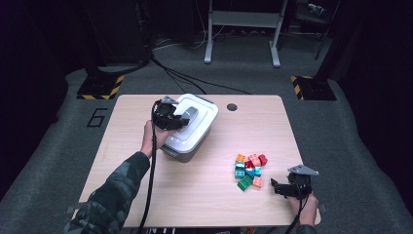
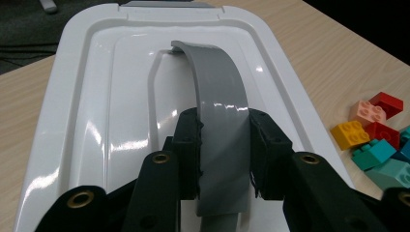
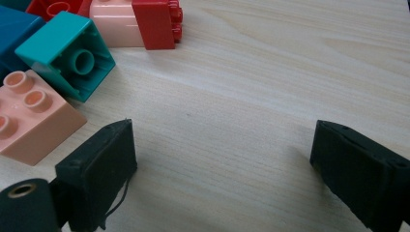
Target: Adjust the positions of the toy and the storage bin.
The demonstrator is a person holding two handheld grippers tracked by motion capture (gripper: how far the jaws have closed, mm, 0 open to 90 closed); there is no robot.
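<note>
The left gripper (image 2: pixel 225 154) is clamped on the grey handle (image 2: pixel 220 121) of a white lid (image 2: pixel 96 121); in the left gripper view both black jaws press against the handle's two edges, and the handle arches up from the lid's recessed middle. In the high view the lid sits on a grey storage box (image 1: pixel 182 155) on the left-centre part of the wooden table (image 1: pixel 195 195), the left gripper (image 1: pixel 181 122) lying over its near-left end. Whether the lid is fully seated or lifted slightly at one side cannot be told from this angle.

The right gripper (image 3: pixel 222 159) has its jaws wide apart with nothing but bare tabletop between them. In the high view the right gripper (image 1: pixel 275 187) rests at the table's near right corner, just beside a pile of toy building bricks (image 1: pixel 250 170).

In the right gripper view a teal brick (image 3: pixel 67 55) lies with its hollow underside showing, a pink brick (image 3: pixel 34 116) sits just beside the left-hand jaw, and a red brick (image 3: pixel 154 21) lies farther off against another pink one. The bricks are well apart from the box.
</note>
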